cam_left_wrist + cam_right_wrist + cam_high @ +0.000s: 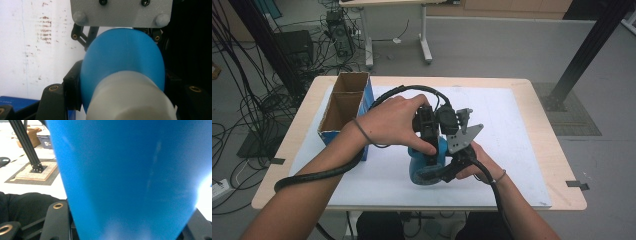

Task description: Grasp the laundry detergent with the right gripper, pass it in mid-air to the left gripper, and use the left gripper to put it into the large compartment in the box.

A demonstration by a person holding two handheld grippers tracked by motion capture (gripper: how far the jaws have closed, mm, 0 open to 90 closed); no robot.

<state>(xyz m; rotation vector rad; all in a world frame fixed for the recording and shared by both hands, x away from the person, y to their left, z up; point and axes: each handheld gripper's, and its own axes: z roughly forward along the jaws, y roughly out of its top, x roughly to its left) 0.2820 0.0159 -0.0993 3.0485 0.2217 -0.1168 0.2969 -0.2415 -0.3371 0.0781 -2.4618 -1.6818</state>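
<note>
A blue bottle (426, 169) with a white cap (130, 100) is held over the white mat (512, 130) between both grippers. My left gripper (431, 149) comes down from above, and its black jaws are shut on the cap, with the bottle's blue shoulder (122, 55) just beyond. My right gripper (434, 174) reaches in from the right near side and is shut on the bottle's body (130, 180), which stands between its jaws. The right gripper's grey plate (120, 12) sits just past the bottle in the left gripper view.
An open cardboard box (344, 102) with blue sides stands at the table's left, close behind my left wrist. Black cables (312, 175) trail from both grippers. A black frame post (25, 142) stands off the table to the right.
</note>
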